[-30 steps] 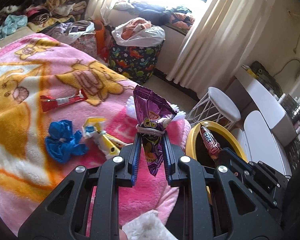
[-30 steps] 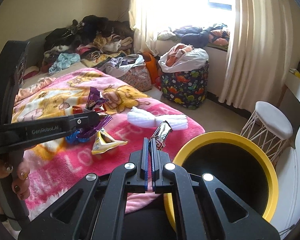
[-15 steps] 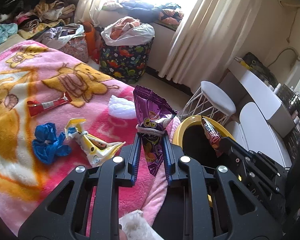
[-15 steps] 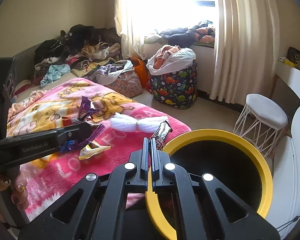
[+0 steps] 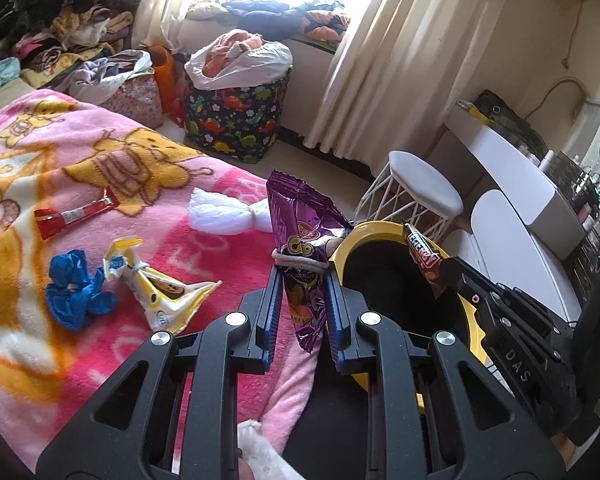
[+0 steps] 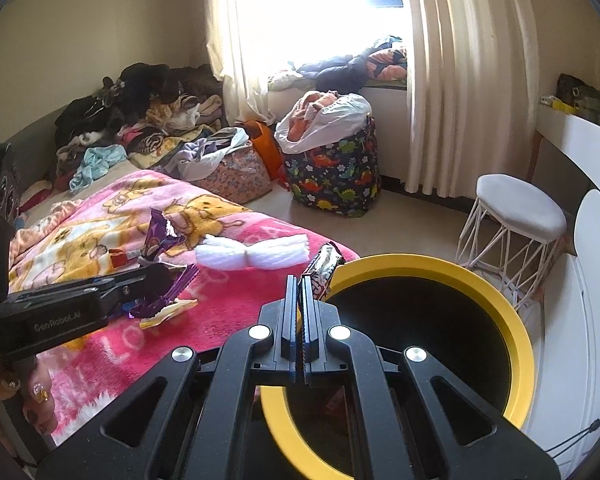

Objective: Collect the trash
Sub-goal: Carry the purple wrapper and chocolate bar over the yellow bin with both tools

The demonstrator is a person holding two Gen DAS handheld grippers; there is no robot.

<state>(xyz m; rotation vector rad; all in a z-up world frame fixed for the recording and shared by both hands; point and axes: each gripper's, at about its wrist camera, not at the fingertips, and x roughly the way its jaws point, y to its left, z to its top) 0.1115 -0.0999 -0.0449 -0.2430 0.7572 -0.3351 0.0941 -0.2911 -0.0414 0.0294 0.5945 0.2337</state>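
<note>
Left wrist view: purple wrapper (image 5: 300,256) stands upright between the left gripper (image 5: 302,280) jaws, pinched near its waist where a hair band (image 5: 300,260) wraps it; bottom tail hangs free below the pads. It sits over the blanket edge, just at 9 o'clock of the bin (image 5: 474,336) rim, not yet over the black opening. Risk: if the jaws spread now, the wrapper likely drops on the blanket (image 5: 204,248) or catches the yellow rim and slides to the floor. Light foil could also cling to a pad and not fall clean.

Candy bar wrapper (image 5: 422,252) sticks up from the right gripper (image 5: 446,270) at 3 o'clock of the purple one. In the right wrist view that gripper (image 6: 302,280) has its jaws pressed together on the bar wrapper (image 6: 322,270), thin pinch on the lower end. It hangs right at the bin (image 6: 516,344) rim, 11 o'clock side of the opening. Judged risk: release this close to the rim leaves it draped on the edge or tipping back onto the bed. Needs to go further in over the hole first.

Both tools crowd the same side of the bin, left gripper (image 6: 156,280) close by at 9 o'clock; a bump between them could knock a piece loose.

Still on the blanket: white tied bag (image 5: 228,216) at 11 o'clock of the purple wrapper, yellow wrapper (image 5: 160,284) at 9, blue crumple (image 5: 74,288) beyond it, red wrapper (image 5: 72,214) at 10. None touched. Bin looks near the bed edge; whether it touches the blanket I cannot tell.
</note>
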